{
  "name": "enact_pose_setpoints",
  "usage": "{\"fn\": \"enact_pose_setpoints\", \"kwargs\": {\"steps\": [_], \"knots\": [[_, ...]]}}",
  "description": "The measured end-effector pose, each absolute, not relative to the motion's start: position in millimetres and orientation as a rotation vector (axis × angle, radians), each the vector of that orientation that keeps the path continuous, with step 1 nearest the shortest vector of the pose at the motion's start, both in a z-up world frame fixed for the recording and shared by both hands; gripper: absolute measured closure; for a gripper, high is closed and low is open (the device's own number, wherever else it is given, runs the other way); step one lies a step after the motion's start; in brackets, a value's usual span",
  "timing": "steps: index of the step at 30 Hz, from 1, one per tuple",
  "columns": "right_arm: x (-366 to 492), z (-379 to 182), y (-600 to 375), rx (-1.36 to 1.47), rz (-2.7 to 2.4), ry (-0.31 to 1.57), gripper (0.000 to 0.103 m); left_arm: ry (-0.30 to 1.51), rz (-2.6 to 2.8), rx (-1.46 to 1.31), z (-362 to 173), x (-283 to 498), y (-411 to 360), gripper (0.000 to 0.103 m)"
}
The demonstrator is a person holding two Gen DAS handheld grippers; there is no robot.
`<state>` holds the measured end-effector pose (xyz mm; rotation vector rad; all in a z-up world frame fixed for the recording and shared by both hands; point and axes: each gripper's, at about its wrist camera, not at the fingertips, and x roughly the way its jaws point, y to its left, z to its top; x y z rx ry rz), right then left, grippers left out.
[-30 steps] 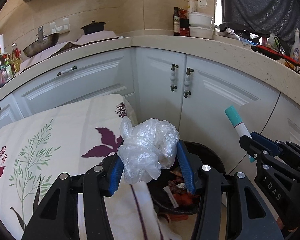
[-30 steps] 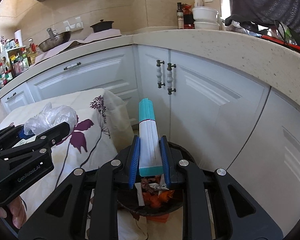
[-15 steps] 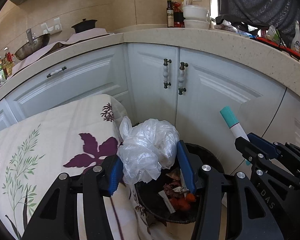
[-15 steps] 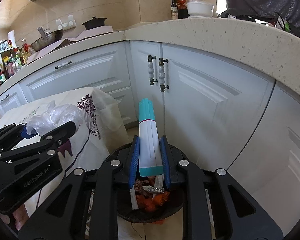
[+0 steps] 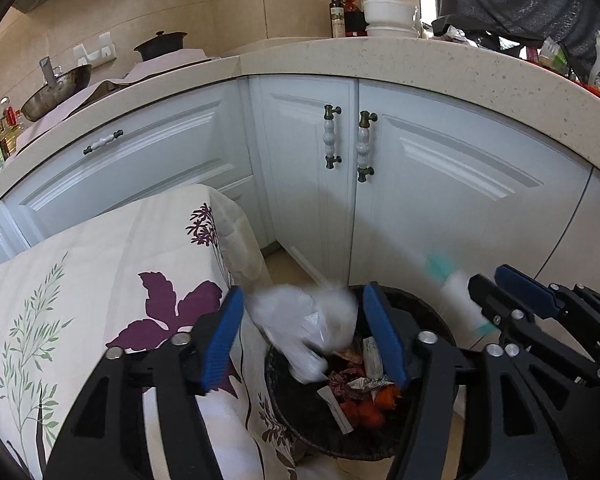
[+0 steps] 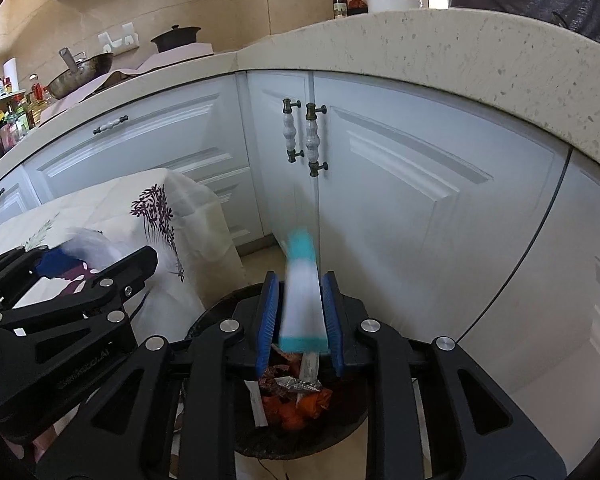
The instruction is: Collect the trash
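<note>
Both of my grippers hang over the trash bin (image 6: 300, 432). My left gripper (image 5: 304, 332) is opening, and the plastic bag (image 5: 304, 320) slips blurred between its jaws. My right gripper (image 6: 300, 316) is opening too, with the teal-and-white tube (image 6: 302, 300) loose between its pads. Both drops look nearly done; I see no other trash.

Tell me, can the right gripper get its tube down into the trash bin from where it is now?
Probably yes. The right gripper sits right above the open trash bin, jaws opening, and the tube between them looks blurred, apparently dropping, with nothing between it and the wrappers.
</note>
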<state>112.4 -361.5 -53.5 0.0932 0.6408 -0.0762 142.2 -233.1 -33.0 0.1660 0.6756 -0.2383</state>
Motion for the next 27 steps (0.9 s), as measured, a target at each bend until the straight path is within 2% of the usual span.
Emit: {"fn": "enact_pose_setpoints", "kwargs": {"steps": [7, 17, 19, 27], "knots": [[107.2, -44.4, -366.8, 0.098, -0.110, 0.613, 0.057, 0.657, -0.237, 0.142, -24.3, 141.3, -229.2, 0.029], [88.8, -22.2, -358.1, 0.088, -0.123, 0.569, 0.053, 0.616, -0.242, 0.115, -6.2, 125.8, -212.8, 0.026], [83.7, -18.1, -354.8, 0.085, -0.125, 0.558, 0.048, 0.606, -0.240, 0.109, -2.1, 120.7, -207.0, 0.025], [63.9, -5.0, -336.3, 0.075, -0.109, 0.530, 0.045, 0.571, -0.226, 0.098, 8.3, 101.2, -184.5, 0.023]]}}
